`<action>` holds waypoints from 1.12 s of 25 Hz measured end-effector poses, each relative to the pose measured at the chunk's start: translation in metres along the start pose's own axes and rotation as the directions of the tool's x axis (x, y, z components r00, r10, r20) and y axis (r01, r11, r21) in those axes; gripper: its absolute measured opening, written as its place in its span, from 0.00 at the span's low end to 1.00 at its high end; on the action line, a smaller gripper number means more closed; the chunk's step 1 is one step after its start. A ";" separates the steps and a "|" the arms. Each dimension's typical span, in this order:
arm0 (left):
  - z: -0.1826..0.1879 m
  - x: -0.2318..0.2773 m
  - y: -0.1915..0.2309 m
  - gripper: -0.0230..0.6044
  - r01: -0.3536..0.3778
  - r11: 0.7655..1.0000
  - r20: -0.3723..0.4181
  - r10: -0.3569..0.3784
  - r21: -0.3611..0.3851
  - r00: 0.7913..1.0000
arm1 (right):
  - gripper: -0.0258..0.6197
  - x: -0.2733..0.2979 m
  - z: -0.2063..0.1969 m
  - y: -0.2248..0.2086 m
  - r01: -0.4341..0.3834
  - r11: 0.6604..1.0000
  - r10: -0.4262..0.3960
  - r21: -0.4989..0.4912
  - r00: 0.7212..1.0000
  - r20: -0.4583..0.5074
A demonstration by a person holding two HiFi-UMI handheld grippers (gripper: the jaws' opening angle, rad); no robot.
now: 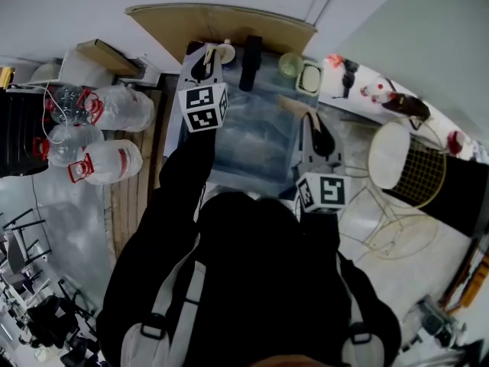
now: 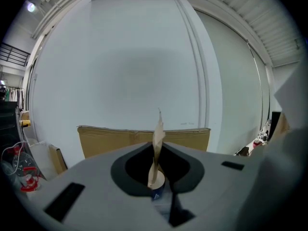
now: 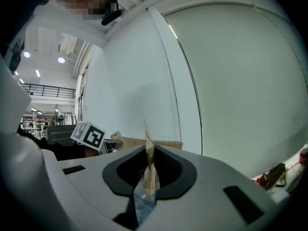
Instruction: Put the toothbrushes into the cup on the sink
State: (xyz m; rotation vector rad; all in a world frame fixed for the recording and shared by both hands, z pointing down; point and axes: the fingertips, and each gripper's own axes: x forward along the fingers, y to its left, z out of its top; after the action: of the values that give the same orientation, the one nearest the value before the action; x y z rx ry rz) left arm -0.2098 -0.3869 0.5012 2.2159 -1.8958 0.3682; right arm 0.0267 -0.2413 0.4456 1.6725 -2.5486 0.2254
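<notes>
My left gripper (image 1: pixel 205 66) (image 2: pixel 156 179) is shut on a toothbrush in a brown paper wrapper (image 2: pixel 157 138), which stands upright between the jaws. It hovers over the far left of the sink (image 1: pixel 260 140), next to a pale round cup (image 1: pixel 226 53). My right gripper (image 1: pixel 315 132) (image 3: pixel 147 184) is shut on a second paper-wrapped toothbrush (image 3: pixel 149 160) (image 1: pixel 293 105) over the sink's right side. A greenish glass cup (image 1: pixel 290 65) stands at the sink's back edge. Both gripper views point up at the wall, so the cups are hidden there.
A dark bottle (image 1: pixel 250 62) and a white dish (image 1: pixel 309 77) stand at the back of the sink. Brown cardboard (image 1: pixel 221 17) leans on the wall behind. Water jugs (image 1: pixel 107 132) lie to the left, and a wire basket (image 1: pixel 409 163) stands to the right.
</notes>
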 end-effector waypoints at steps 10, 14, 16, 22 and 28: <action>-0.033 0.021 -0.001 0.09 0.018 1.000 -0.083 -0.018 -0.001 0.996 | 0.10 0.003 0.001 -0.003 0.008 1.000 -0.008 -0.005 1.000 -0.004; -0.047 0.028 -0.001 0.09 0.025 1.000 -0.122 -0.026 -0.009 0.992 | 0.10 0.002 0.001 -0.004 0.011 1.000 -0.011 -0.007 1.000 -0.004; -0.052 0.028 -0.003 0.11 0.036 0.999 -0.133 -0.041 -0.035 0.990 | 0.10 0.000 0.001 -0.004 0.012 1.000 -0.012 -0.011 1.000 -0.003; -0.059 0.016 -0.014 0.22 0.053 0.997 -0.132 -0.060 -0.052 0.989 | 0.10 -0.005 -0.002 -0.009 0.020 1.000 -0.020 -0.016 1.000 -0.015; -0.052 0.000 -0.018 0.22 0.056 0.997 -0.102 -0.062 -0.054 0.993 | 0.10 -0.011 0.002 -0.009 0.020 1.000 -0.020 -0.008 1.000 -0.004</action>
State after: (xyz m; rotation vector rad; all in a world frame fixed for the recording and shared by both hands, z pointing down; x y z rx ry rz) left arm -0.1948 -0.3676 0.5506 2.1705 -1.7634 0.4127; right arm 0.0395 -0.2356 0.4431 1.6924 -2.5247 0.2164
